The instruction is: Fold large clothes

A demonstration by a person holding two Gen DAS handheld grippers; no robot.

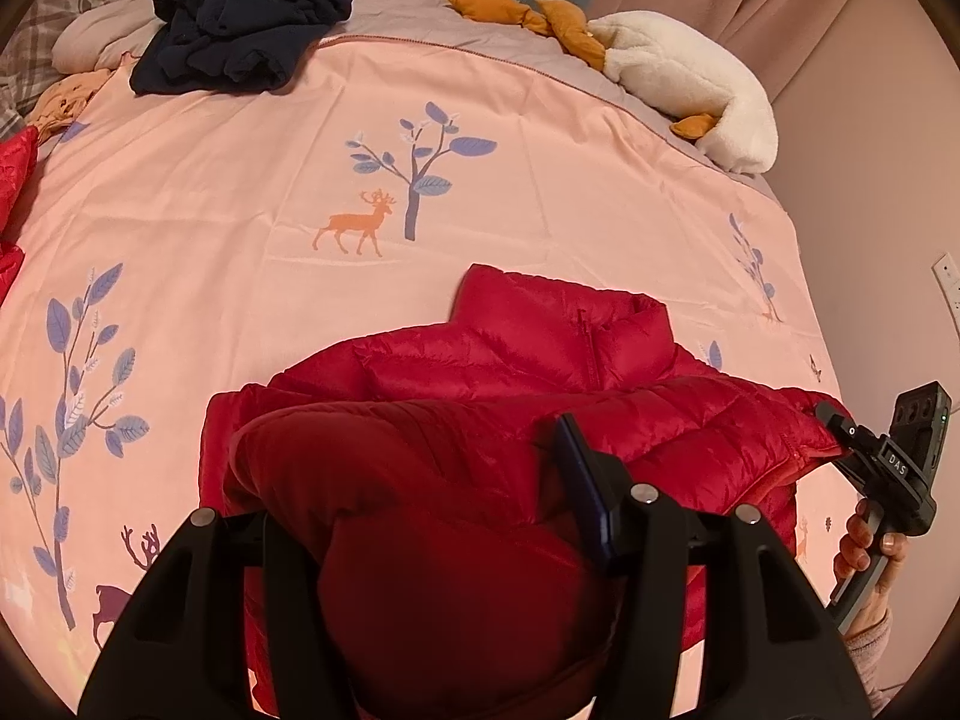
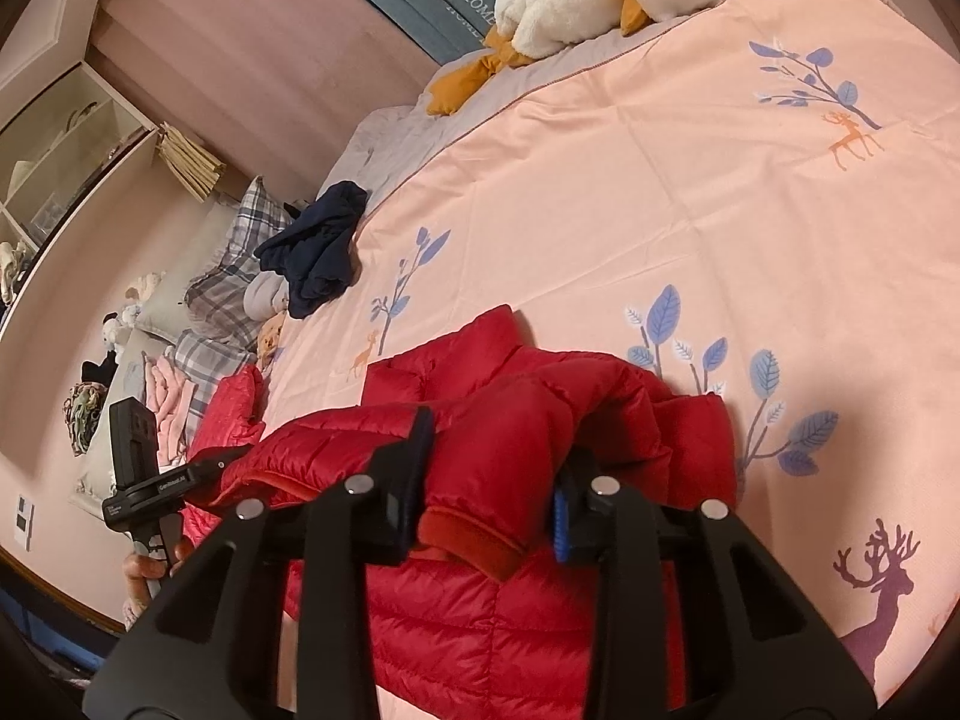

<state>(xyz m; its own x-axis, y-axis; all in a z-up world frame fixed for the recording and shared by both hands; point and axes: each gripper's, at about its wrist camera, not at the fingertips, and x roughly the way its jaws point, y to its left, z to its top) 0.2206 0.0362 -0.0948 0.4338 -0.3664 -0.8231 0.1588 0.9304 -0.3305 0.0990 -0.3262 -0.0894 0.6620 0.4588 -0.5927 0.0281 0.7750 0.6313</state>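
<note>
A red puffer jacket (image 1: 540, 360) lies on the pink bedspread (image 1: 240, 210), collar toward the far side. My left gripper (image 1: 432, 498) is shut on a bunched fold of the red jacket and holds it above the body. My right gripper (image 2: 489, 480) is shut on a sleeve with a red cuff (image 2: 474, 540), lifted over the jacket (image 2: 456, 630). In the left wrist view the right gripper (image 1: 840, 426) bites the jacket's right edge. In the right wrist view the left gripper (image 2: 204, 468) shows at the jacket's left side.
A dark navy garment (image 1: 240, 18) lies crumpled at the far left of the bed. A white and orange plush toy (image 1: 678, 72) lies at the far right. Another red garment (image 1: 12, 180) sits at the left edge. Plaid pillows (image 2: 240, 252) and shelves (image 2: 60, 150) stand beyond.
</note>
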